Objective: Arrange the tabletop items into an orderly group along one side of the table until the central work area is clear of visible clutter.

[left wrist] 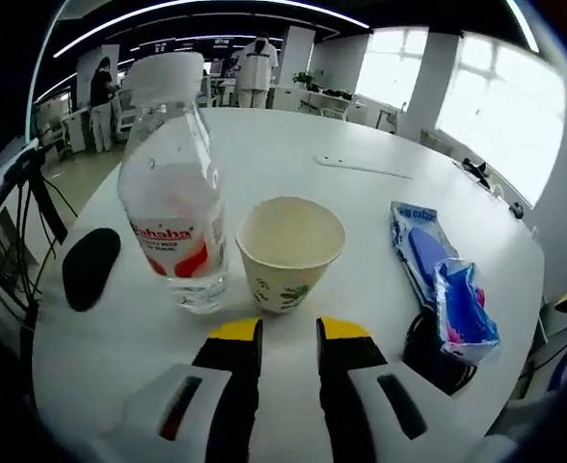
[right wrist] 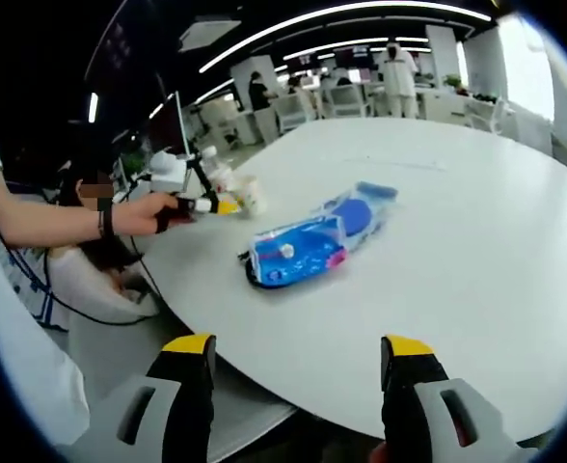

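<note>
Paper cup [left wrist: 290, 253] beside water bottle [left wrist: 175, 212], blue packets [left wrist: 444, 280] apart.

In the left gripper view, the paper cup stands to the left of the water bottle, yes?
No. In the left gripper view the paper cup stands to the right of the water bottle, close beside it on the white table.

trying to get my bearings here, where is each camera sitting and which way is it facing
Left gripper view: rides the left gripper, low over the table, facing a paper cup and water bottle.
Right gripper view: rides the right gripper at the table edge, facing blue packets; the person's hand shows.
Shared: cup, bottle, packets, table.
</note>
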